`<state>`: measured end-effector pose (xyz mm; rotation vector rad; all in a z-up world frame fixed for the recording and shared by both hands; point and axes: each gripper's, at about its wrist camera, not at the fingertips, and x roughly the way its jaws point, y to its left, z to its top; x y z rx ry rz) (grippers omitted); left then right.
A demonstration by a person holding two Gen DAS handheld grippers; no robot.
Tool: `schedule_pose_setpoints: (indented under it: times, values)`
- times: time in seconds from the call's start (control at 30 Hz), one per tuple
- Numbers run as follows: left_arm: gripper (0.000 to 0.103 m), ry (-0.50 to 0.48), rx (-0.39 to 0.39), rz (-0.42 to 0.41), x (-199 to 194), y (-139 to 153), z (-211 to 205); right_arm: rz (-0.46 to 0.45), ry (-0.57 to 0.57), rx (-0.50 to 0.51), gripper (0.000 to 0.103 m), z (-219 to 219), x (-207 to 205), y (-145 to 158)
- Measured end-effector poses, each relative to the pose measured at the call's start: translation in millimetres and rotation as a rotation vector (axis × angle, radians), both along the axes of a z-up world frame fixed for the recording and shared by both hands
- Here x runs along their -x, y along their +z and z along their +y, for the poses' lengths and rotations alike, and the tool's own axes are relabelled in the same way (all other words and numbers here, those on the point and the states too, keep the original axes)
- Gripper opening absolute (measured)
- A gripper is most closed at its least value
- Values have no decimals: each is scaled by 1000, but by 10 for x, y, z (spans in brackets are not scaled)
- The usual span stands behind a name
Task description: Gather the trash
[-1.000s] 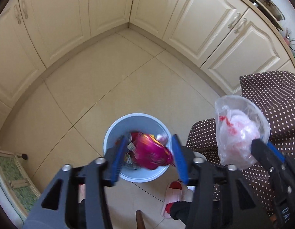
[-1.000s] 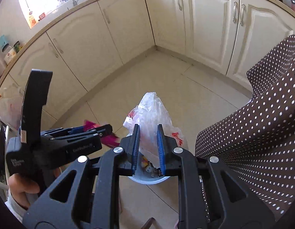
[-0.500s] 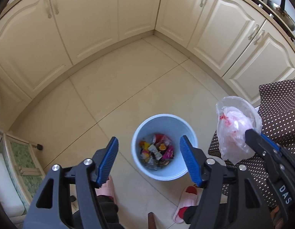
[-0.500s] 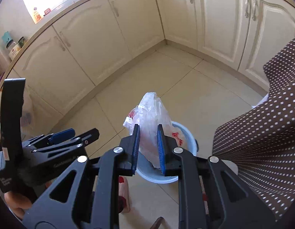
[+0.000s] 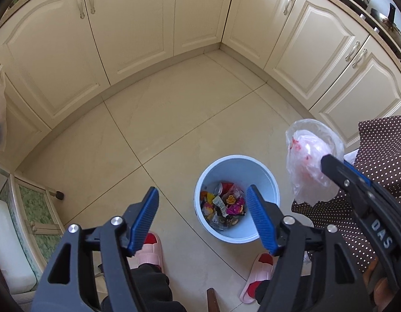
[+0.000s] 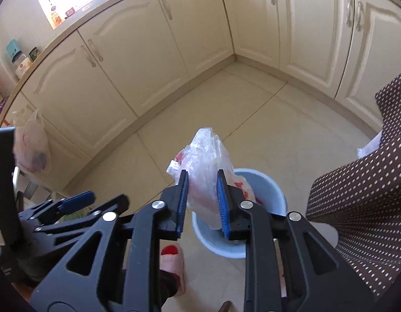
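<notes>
Gleaming cream floor tiles (image 5: 153, 119); cabinets (image 5: 133, 18)

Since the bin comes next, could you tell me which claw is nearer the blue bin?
Right. The right claw holds the plastic bag over the blue bin; the open left claw hangs above its left side.

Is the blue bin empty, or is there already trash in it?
Partly filled. The left wrist view looks down into the blue bin, and colourful wrappers cover its bottom, well below the rim.
</notes>
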<state>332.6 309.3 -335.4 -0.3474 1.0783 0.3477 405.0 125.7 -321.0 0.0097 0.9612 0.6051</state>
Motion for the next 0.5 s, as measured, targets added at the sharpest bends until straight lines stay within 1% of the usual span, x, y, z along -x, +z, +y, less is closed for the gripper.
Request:
schedule_pose_setpoints:
  times: [0.1, 0.2, 0.33, 0.4, 0.5]
  values:
    - [70, -6, -13, -16, 26, 99, -35, -44, -11, -1, 52, -38, 11, 67]
    - [70, -16, -24, -35, 69, 221, -100, -70, -17, 2, 52, -89, 62, 162]
    - [72, -28, -64, -85, 181, 513, -273, -116, -37, 2, 52, -250, 213, 377]
    - [73, -36, -83, -117, 260, 682, -361, -156, -49, -2, 52, -362, 339, 563]
    - [75, -50, -127, -182, 426, 995, -567, -243, -71, -14, 55, -589, 610, 920]
